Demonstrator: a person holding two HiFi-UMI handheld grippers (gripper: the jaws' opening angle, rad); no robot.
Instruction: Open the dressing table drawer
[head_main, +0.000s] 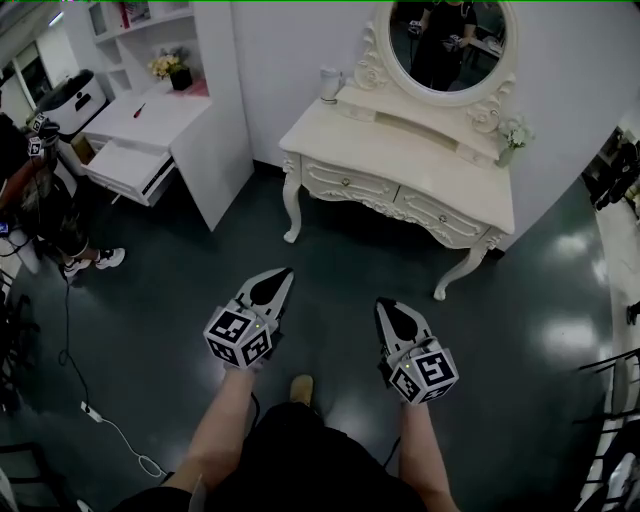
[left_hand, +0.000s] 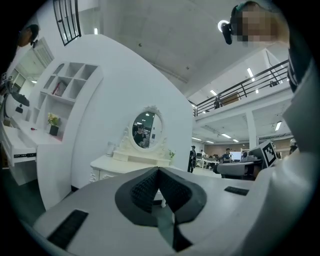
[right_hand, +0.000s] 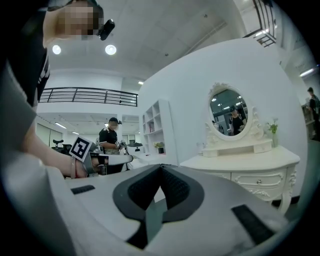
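The cream dressing table with an oval mirror stands against the far wall. Its two front drawers, left and right, are both closed. My left gripper and right gripper hover side by side over the dark floor, well short of the table. Both are shut with nothing between the jaws. In the left gripper view the left gripper points at the dressing table far ahead. In the right gripper view the right gripper has the dressing table to its right.
A white desk with a pulled-out drawer and a shelf unit stands at the left. A person is at the left edge, and a white cable lies on the floor. Another person stands further off.
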